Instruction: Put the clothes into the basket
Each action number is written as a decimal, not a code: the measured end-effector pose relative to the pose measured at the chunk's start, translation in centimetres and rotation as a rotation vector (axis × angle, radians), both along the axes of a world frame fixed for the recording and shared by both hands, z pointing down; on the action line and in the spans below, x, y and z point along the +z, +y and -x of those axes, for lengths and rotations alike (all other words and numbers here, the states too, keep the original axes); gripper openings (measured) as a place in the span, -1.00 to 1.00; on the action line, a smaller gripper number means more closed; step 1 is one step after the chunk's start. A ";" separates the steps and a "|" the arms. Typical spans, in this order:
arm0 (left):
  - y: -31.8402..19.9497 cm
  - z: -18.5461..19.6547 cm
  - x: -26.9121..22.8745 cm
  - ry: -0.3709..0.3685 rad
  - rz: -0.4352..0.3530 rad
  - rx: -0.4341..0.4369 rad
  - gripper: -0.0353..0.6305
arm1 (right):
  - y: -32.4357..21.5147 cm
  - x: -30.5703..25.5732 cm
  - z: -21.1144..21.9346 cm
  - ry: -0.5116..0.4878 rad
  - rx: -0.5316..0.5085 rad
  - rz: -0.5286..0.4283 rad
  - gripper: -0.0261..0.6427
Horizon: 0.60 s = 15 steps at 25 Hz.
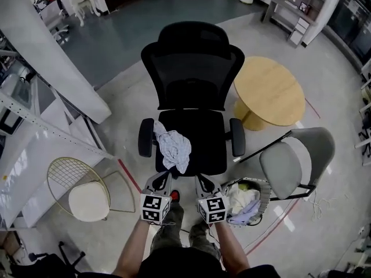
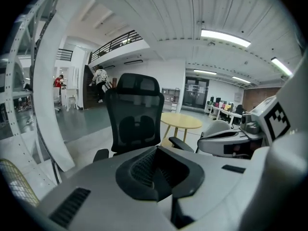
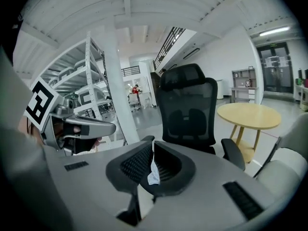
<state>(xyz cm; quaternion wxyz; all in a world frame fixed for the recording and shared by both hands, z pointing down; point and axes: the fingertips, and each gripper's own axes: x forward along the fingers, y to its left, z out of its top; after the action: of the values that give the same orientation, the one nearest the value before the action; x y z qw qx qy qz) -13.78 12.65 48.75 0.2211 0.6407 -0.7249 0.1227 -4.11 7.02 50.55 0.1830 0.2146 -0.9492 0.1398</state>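
Note:
A crumpled pale blue-white garment (image 1: 173, 146) lies on the seat of the black office chair (image 1: 191, 68) and hangs over its front edge. Low on the right stands the basket (image 1: 265, 188), holding several light clothes (image 1: 242, 199). Both grippers point at the chair from just short of the seat's front. My left gripper (image 1: 163, 177) (image 2: 156, 177) is shut and holds nothing. My right gripper (image 1: 202, 179) (image 3: 151, 170) is shut too, left of the basket; a sliver of white cloth (image 3: 153, 175) shows at its tips, and I cannot tell whether it is pinched.
A round wooden table (image 1: 269, 91) stands behind the chair on the right, with a grey folding chair (image 1: 295, 161) beside the basket. A wire stool with a white cushion (image 1: 87, 198) and white shelving (image 1: 35, 120) are on the left. The person's legs are below the grippers.

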 end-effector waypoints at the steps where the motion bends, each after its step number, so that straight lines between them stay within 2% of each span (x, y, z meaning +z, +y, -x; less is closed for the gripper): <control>1: 0.0 1.0 0.7 0.005 0.010 -0.004 -0.88 | -0.2 0.7 1.0 0.008 -0.003 0.008 -0.82; 9: -1.7 8.0 5.9 0.038 0.076 0.001 -0.88 | -2.9 6.5 8.2 0.062 0.005 0.066 -0.82; 15: -3.1 11.5 10.4 0.073 0.124 0.016 -0.88 | -4.3 12.0 11.6 0.117 0.035 0.125 -0.82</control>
<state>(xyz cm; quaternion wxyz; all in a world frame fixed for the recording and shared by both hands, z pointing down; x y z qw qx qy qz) -25.29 9.55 59.10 0.2856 0.6355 -0.7024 0.1456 -15.67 2.69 62.51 0.2487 0.2272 -0.9224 0.1891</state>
